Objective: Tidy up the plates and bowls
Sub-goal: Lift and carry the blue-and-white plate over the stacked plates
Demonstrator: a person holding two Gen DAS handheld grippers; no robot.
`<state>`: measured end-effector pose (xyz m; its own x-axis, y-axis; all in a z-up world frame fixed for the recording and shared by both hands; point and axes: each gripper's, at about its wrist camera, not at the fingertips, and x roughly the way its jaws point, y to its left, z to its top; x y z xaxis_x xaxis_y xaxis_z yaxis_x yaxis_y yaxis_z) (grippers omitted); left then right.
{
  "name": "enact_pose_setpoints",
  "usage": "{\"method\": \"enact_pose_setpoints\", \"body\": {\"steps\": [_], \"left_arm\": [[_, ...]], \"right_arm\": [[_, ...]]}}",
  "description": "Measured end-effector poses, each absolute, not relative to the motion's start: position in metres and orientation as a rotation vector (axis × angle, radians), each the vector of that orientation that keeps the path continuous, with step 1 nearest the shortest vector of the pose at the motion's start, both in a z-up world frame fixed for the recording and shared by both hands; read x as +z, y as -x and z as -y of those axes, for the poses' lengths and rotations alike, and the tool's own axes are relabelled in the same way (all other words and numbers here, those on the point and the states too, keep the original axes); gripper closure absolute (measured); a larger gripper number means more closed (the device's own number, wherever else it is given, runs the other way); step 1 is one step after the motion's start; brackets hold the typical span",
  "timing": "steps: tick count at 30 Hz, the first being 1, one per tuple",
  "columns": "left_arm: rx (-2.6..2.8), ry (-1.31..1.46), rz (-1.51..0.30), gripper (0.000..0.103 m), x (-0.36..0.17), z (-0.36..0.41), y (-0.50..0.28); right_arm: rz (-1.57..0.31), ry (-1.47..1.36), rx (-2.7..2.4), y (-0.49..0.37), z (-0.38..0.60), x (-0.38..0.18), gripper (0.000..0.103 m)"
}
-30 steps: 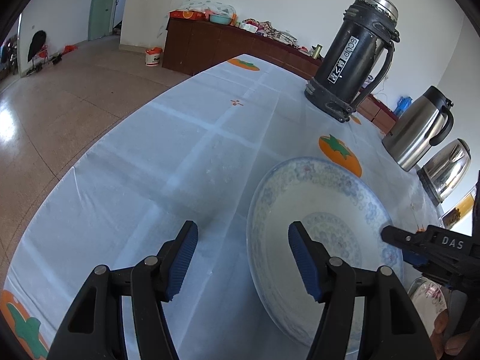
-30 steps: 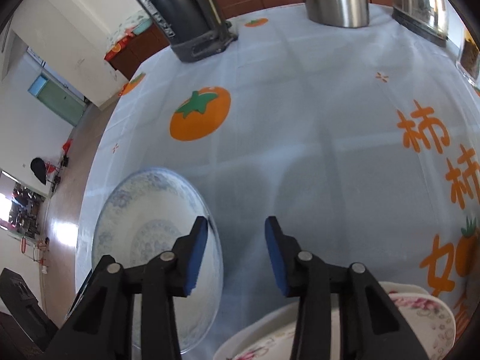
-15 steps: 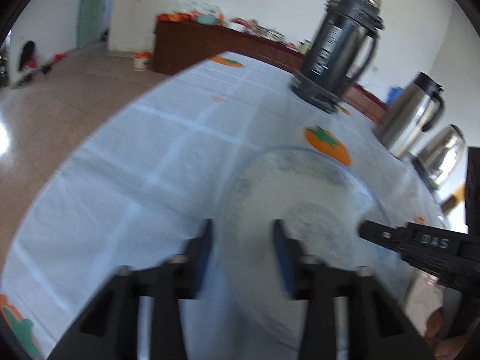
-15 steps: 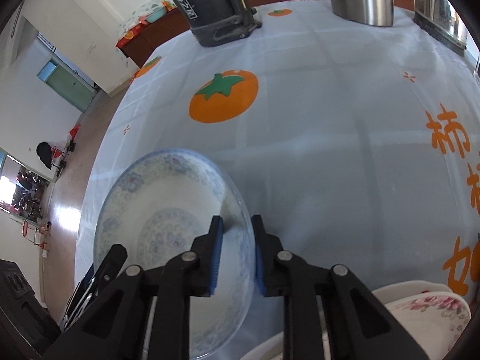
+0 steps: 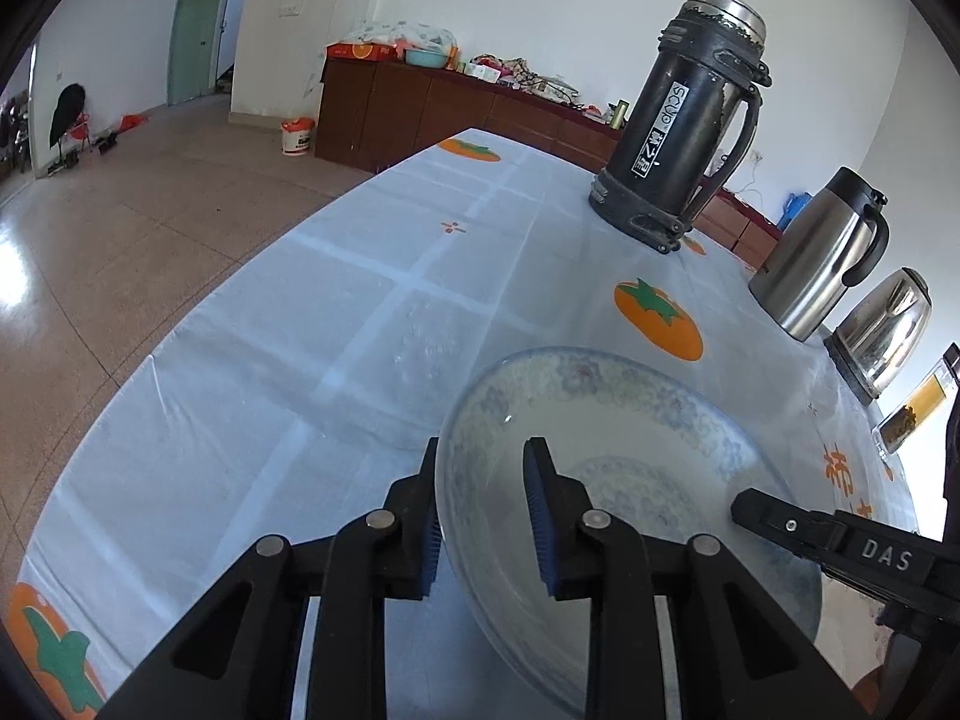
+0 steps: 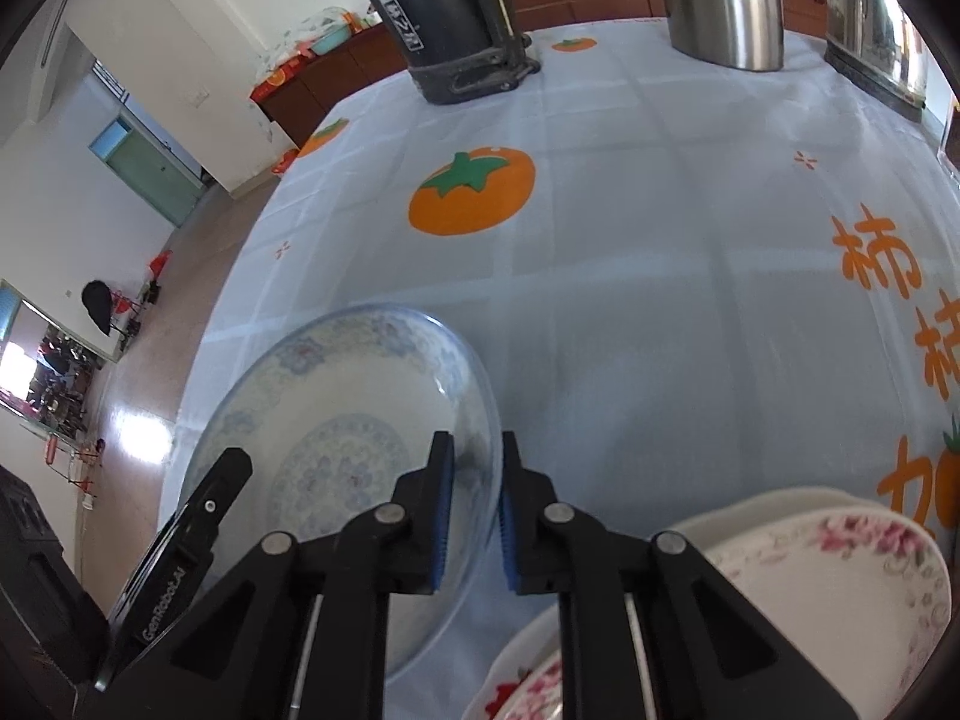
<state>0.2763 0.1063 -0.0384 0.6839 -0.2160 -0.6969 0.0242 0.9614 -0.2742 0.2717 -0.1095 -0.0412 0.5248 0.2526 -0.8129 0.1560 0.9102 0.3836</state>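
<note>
Here, both grippers clamp the same blue-patterned plate (image 5: 630, 450) by opposite parts of its rim. In the left wrist view, the left gripper (image 5: 483, 516) has its blue pads drawn close on the rim at about nine o'clock of the plate, one pad outside and one inside. In the right wrist view, the right gripper (image 6: 474, 510) pinches the rim at about three o'clock of the plate (image 6: 336, 420), its pads nearly together with only the rim's edge between them. The right gripper's black finger also shows at the left view's four o'clock, reaching onto the plate's far side.

The plate sits tilted over the pale blue tablecloth (image 5: 360, 330); whether its base touches the cloth cannot be told. A printed orange persimmon (image 5: 657, 321) lies on the cloth just beyond the plate at twelve o'clock.

At the right wrist view's five o'clock, close beside the gripped plate, is a pink floral plate (image 6: 828, 576), with another floral rim (image 6: 522, 684) below it; how they are stacked is unclear.

Farther back, around one to two o'clock in the left view, stand a black thermos (image 5: 684, 114), a steel carafe (image 5: 822, 264) and a steel kettle (image 5: 882, 330), well apart from the plate. Orange characters (image 6: 882, 258) are printed on the cloth at the right view's three o'clock.
</note>
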Motion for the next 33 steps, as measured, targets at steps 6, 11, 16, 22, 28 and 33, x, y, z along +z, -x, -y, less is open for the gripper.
{"method": "enact_pose_setpoints", "body": {"steps": [6,11,16,22,28,33], "left_arm": [[-0.150,0.231,-0.782,0.076,-0.031,-0.102,-0.271],[-0.156,0.220,-0.744,0.076,-0.022,-0.101,-0.265],[-0.158,0.207,-0.692,0.076,-0.008,-0.099,-0.254],[-0.180,0.185,-0.638,0.076,0.006,-0.094,-0.241],[-0.213,0.167,-0.619,0.076,0.010,-0.083,-0.231],[-0.243,0.160,-0.616,0.076,0.010,-0.075,-0.220]], "right_arm": [[-0.963,-0.422,0.047,-0.256,0.109,-0.027,0.089],[-0.924,-0.432,0.055,-0.244,0.110,-0.015,0.089],[-0.880,-0.424,0.054,-0.230,0.108,-0.003,0.089],[-0.851,-0.459,0.061,-0.212,0.114,0.002,0.089],[-0.825,-0.503,0.051,-0.192,0.124,0.006,0.088],[-0.809,-0.502,0.031,-0.176,0.131,0.010,0.088]]}}
